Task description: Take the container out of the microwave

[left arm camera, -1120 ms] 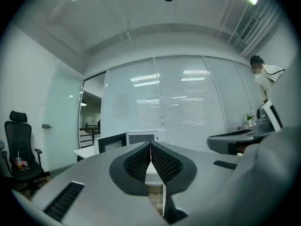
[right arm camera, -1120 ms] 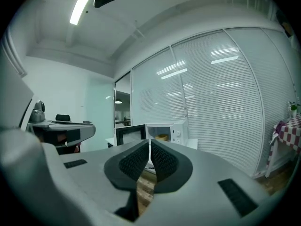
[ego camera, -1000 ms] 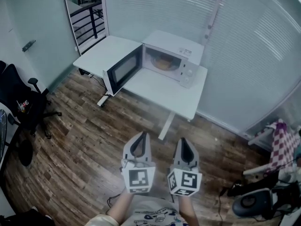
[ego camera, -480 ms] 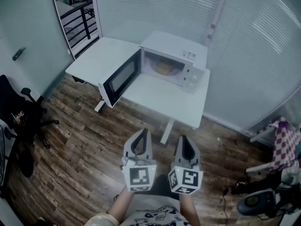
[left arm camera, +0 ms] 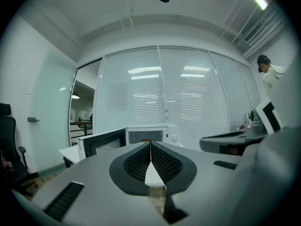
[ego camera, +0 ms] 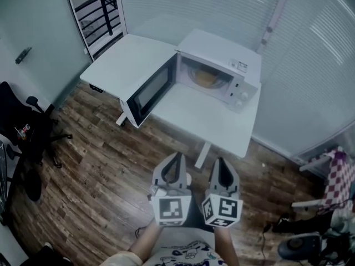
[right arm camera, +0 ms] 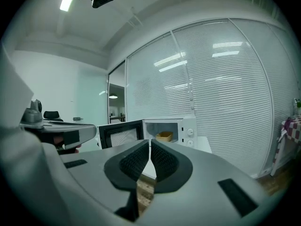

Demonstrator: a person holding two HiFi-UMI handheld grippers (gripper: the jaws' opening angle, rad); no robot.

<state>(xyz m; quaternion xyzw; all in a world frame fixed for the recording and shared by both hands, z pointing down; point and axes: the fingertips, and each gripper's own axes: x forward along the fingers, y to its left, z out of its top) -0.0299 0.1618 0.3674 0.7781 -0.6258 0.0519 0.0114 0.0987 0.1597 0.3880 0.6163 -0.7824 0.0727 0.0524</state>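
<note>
White microwave (ego camera: 219,57), black door (ego camera: 148,90). Yellow container (right arm camera: 164,136). White table (ego camera: 213,123). Brown plank-pattern floor (ego camera: 94,170). Grey left gripper (ego camera: 177,156) and right gripper (ego camera: 221,162), black-white square markers. Pink-white checked cloth (ego camera: 338,176).

The microwave door (ego camera: 146,90) stands swung wide left, leaving the cavity mouth (ego camera: 206,76) open above bare tabletop (ego camera: 194,115).

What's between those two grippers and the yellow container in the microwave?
Head view: wood floor, then the bare white table front, up to the open microwave holding the container. Left gripper and right gripper, both shut, face no obstacle.
</note>
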